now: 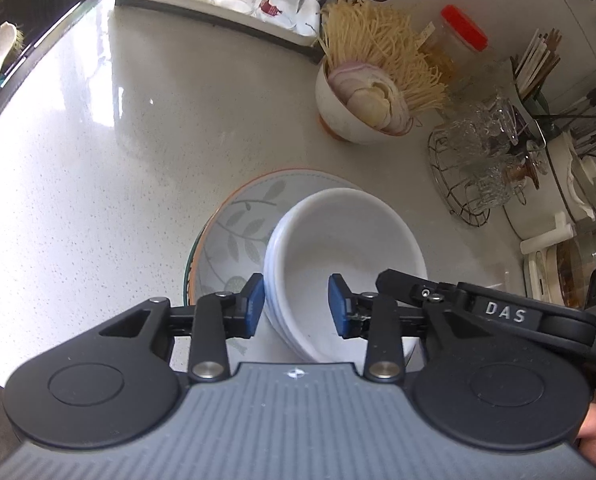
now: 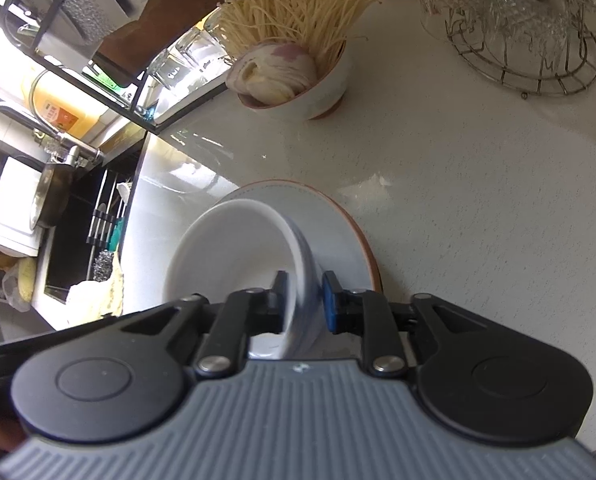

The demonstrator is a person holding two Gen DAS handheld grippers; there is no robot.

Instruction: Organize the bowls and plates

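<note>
Both tools straddle opposite rims of the white bowls (image 1: pixel 340 248): the left tool (image 1: pixel 296 305) and the right tool (image 2: pixel 304 300) stand narrowly parted, pads just clear of the wall. The bowls sit nested on the leaf-patterned plate (image 1: pixel 234 232) on the worktop (image 1: pixel 138 140). This looks like the release after stacking; next, both tools should back off without nudging the stack.

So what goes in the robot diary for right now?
left gripper: open astride white bowl rim | right gripper: open astride its rim | bowl on leaf plate
</note>
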